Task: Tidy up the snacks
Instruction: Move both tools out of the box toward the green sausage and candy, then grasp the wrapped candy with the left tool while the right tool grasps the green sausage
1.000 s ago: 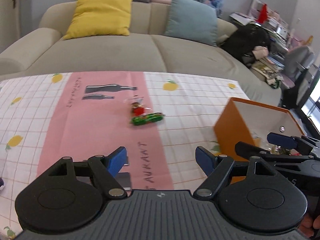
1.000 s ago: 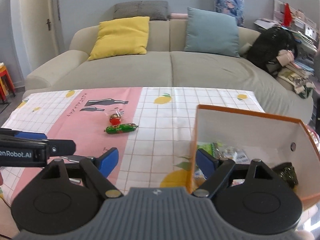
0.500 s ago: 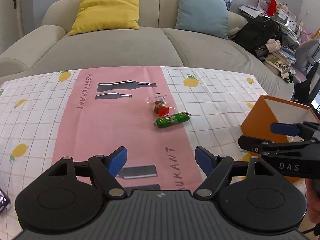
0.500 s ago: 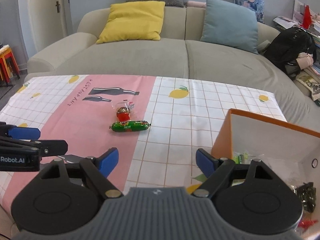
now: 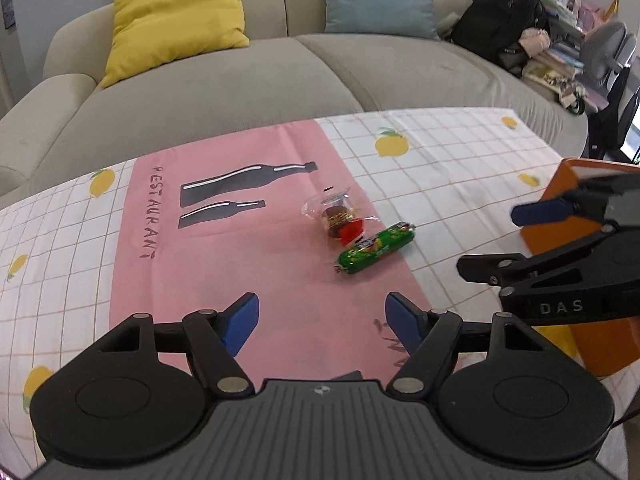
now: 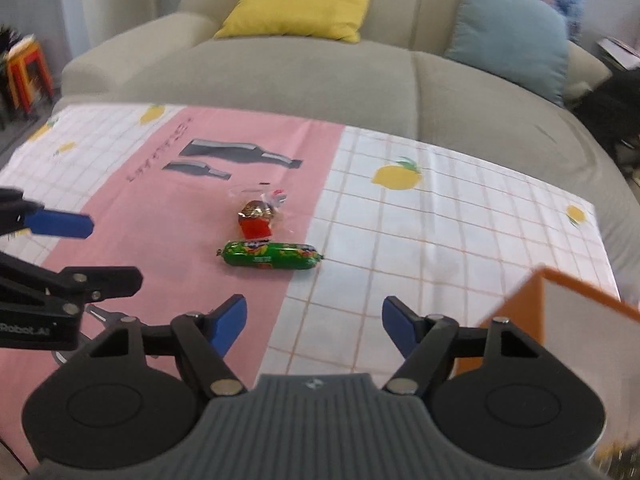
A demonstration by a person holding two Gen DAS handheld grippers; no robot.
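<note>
The left tool (image 5: 322,320) hovers low over the table (image 5: 448,168), which is covered by a checked lemon-print cloth with a pink printed strip; its blue-padded fingers stand wide apart with nothing between them. The right tool (image 6: 314,318) is likewise spread apart and empty.

On the pink strip, a green foil-wrapped sausage-shaped snack (image 5: 375,248) lies on its side. Just behind it, touching or nearly so, sits a small clear-wrapped sweet with a red and brown middle (image 5: 340,220). Both lie ahead of the two tools, apart from either one's fingers. In the right wrist view the green snack (image 6: 270,255) lies near the edge of the strip, with the wrapped sweet (image 6: 256,218) beyond it.

An orange open-topped box with a white inside (image 6: 560,312) stands on the table to the right of the green snack, well apart from it. A beige fabric sofa (image 5: 224,88) runs behind the table.
</note>
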